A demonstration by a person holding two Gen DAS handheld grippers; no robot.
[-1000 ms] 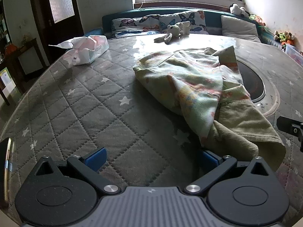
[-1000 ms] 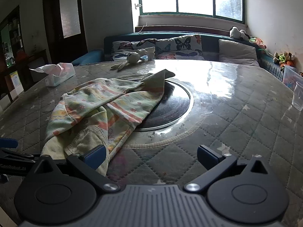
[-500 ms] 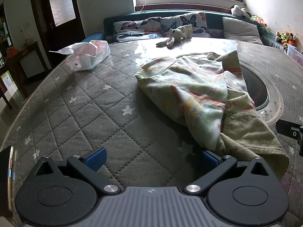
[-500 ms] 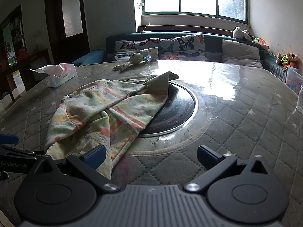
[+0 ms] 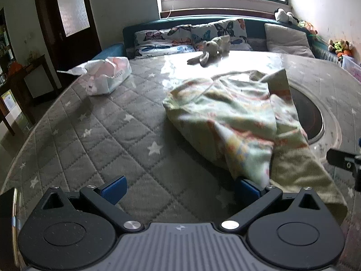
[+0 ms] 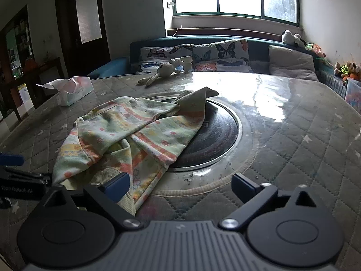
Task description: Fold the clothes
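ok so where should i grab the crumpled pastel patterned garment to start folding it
Take the ribbed olive hem at the near edge of the crumpled pastel patterned garment, coming in low from the near side. It lies flat and closest, just ahead of both open grippers, while the rest is bunched.

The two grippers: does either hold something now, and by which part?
Nothing is held. The left gripper and the right gripper are both open, at the near hem of the crumpled garment.
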